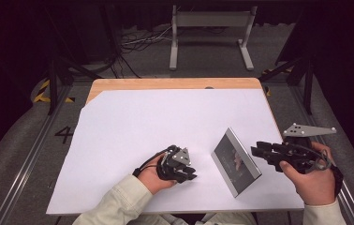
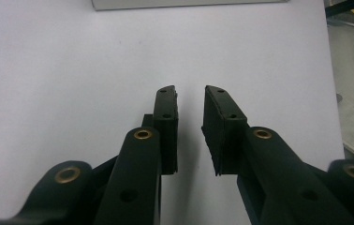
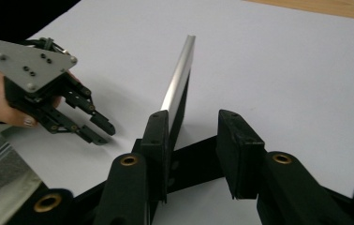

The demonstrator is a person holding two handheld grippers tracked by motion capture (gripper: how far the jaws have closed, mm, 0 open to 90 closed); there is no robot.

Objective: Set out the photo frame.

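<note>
One silver-framed picture frame (image 1: 236,162), one white sheet (image 1: 156,122), one wooden table (image 1: 175,84), two claws, left claw (image 1: 190,172), right claw (image 1: 255,151)

Picture frame (image 1: 236,161): brushed silvery metal rim, glossy dark face. Table (image 1: 175,83): smooth light wood. Sheet (image 1: 156,122) over table: matt white paper. Left gripper (image 2: 190,110), right gripper (image 3: 194,129): matt black plastic, brass-coloured rivets. Sleeve (image 1: 119,201): pale cloth.

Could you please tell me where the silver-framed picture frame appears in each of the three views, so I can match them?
High view: picture frame stands right of centre, between both grippers.
Left gripper view: its pale bottom edge runs along the top border.
Right gripper view: edge-on, its silver rim rises at centre.
Shared landmark: the white sheet beneath it.
</note>
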